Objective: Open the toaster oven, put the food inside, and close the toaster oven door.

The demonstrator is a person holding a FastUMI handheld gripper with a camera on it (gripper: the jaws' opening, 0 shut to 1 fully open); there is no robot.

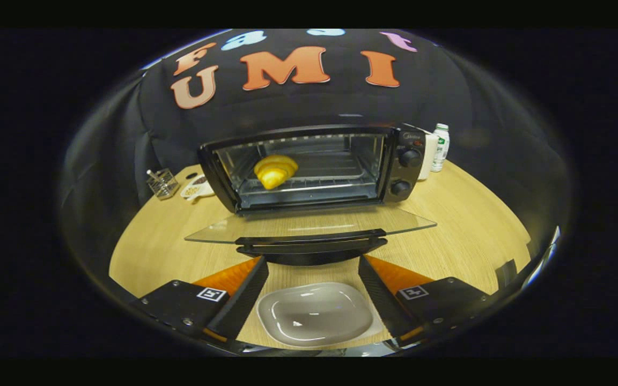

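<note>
Door (309, 222): folded down flat toward the table's near edge — stiff glass, light on its hinge; lift by the handle (311, 247).
Food (275, 170): on the oven (309, 166) rack.
Gripper (313, 284): fingers spread, empty, above the plate (314, 313).

Pale wood table (459, 214) — black cloth wall (480, 102) behind.

Gripper (313, 260): square tag markers, screws on mounts.
</note>
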